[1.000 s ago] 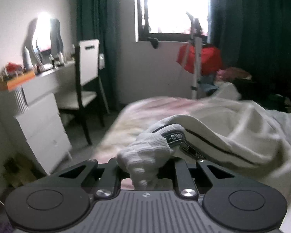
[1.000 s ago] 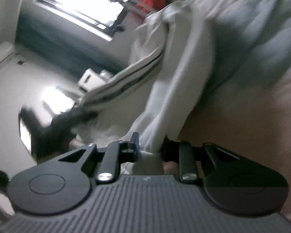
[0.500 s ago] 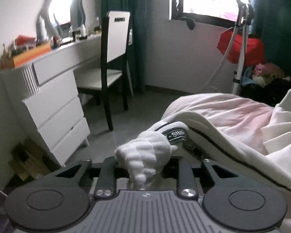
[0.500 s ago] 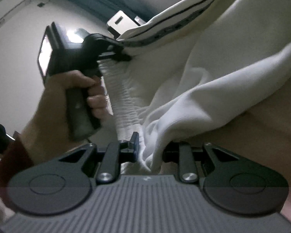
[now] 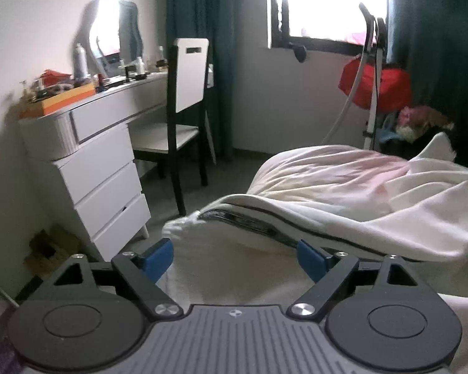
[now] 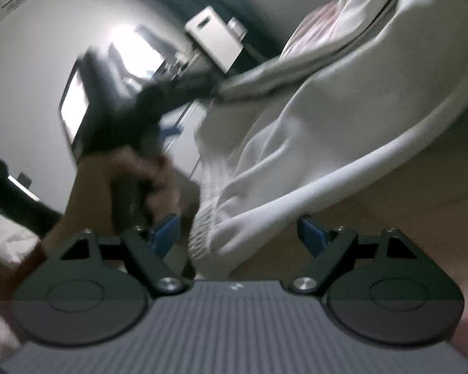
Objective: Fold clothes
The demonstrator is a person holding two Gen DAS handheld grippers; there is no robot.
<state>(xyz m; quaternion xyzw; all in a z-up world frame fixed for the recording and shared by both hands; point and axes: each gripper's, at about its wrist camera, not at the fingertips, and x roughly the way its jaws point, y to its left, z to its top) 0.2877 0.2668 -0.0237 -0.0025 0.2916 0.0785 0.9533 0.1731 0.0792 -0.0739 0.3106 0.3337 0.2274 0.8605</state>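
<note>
White trousers with black side stripes lie folded over on the bed; their ribbed waistband shows in the right wrist view. My left gripper has its jaws opening wide; the cloth lies just ahead of and below the blue pads, which do not press on it. My right gripper is likewise opening, the waistband's bunched edge loose between its pads without being pinched. In the right wrist view a hand holds the left gripper's handle, blurred, to the left of the trousers.
The bed carries a pale pink cover. Left of it stand a white drawer unit under a cluttered dresser and a white-backed chair. By the window are a red bag on a stand and dark curtains.
Both grippers were shut on the waistband and have let go, jaws now wide. The cloth has dropped onto the bed. The right view has swung sideways.
</note>
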